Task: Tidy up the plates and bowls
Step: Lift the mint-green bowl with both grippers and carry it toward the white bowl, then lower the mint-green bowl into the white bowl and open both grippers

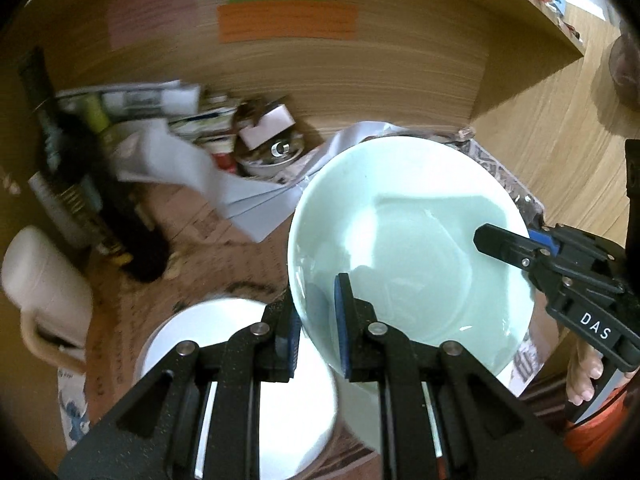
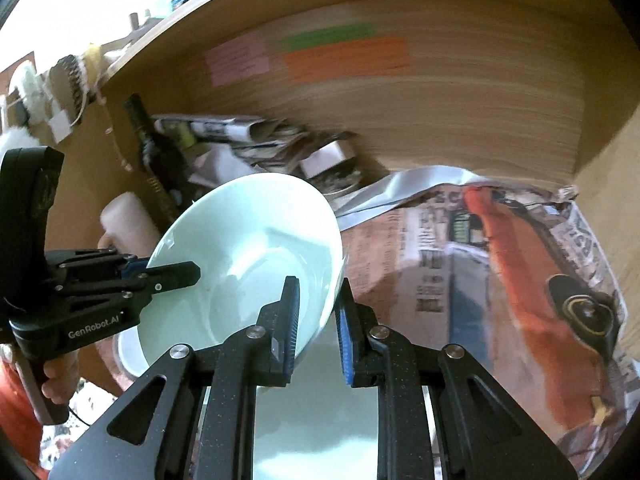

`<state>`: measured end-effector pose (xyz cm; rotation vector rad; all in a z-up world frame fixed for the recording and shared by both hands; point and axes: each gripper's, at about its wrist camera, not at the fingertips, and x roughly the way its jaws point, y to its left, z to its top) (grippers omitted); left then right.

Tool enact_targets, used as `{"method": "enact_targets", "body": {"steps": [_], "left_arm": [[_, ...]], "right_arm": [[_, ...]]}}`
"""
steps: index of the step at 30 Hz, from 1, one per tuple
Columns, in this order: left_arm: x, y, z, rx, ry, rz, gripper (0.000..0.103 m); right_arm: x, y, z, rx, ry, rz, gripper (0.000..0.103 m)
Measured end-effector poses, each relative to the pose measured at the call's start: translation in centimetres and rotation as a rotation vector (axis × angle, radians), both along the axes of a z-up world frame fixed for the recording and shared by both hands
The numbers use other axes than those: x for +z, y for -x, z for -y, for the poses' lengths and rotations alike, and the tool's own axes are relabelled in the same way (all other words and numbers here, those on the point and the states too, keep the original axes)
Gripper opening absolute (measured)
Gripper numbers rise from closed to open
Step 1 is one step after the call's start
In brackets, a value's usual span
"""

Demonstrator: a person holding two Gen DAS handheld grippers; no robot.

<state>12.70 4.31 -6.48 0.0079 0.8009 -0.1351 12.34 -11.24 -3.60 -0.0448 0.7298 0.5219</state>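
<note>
A pale green bowl (image 1: pixel 404 236) is held in the air by both grippers, tilted; it also shows in the right wrist view (image 2: pixel 248 248). My left gripper (image 1: pixel 318 328) is shut on its near rim, one pad inside and one outside. My right gripper (image 2: pixel 318 328) is shut on the opposite rim and shows in the left wrist view (image 1: pixel 516 248). My left gripper shows in the right wrist view (image 2: pixel 160 276). A white bowl (image 1: pixel 240 380) sits below on the paper-lined shelf, left of the green bowl. Its rim shows in the right wrist view (image 2: pixel 128 352).
Newspaper (image 2: pixel 500 260) lines the shelf floor. At the back left lie folded papers (image 1: pixel 160 100), a dark bottle (image 1: pixel 68 168), a round tin (image 1: pixel 272 152) and a white jug (image 1: pixel 44 292). The wooden back wall (image 1: pixel 320 72) carries coloured notes. A wooden side wall (image 1: pixel 560 140) stands on the right.
</note>
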Motion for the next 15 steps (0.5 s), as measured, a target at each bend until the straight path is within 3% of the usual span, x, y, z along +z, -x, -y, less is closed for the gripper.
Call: {"method": "enact_targets", "body": {"steps": [15], "left_arm": [[-1.6,4.9,-6.1,0.128,0.020,0.007,0.015]], "right_arm": [[-2.0,2.0,-5.8,0.123,0.001,-0.043,0.017]]}}
